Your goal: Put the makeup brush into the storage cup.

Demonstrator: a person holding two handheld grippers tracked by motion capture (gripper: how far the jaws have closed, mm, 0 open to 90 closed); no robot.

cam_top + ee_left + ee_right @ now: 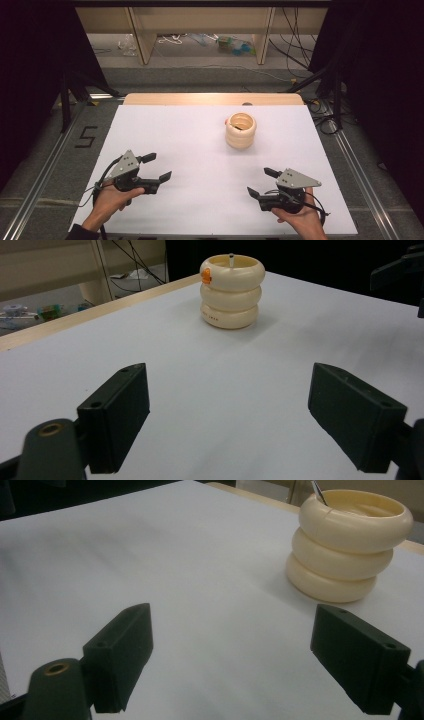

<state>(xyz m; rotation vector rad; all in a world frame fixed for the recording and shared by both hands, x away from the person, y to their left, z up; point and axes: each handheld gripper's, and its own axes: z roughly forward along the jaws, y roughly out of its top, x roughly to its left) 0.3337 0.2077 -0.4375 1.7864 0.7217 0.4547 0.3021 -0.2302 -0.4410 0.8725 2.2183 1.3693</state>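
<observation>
Cream ringed holder [240, 130] upright on white bench [190, 150], toward far edge, right of centre; thin dark stick leans inside. Left claw [156, 167] near front-left corner, jaws spread, empty. Right claw [262, 182] near front-right corner, jaws spread, empty. Both well apart from holder, pointing inward.

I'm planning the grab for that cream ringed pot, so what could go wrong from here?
1. The pot has bulging, rounded rings; jaws closing on a bulge could slip up or down, so aim for a groove.
2. A thin stick leans inside it; tipping the pot might spill it out.
3. The pot stands alone on the smooth white table, so a one-sided nudge from the left gripper or right gripper, both open, could slide or topple it.
</observation>
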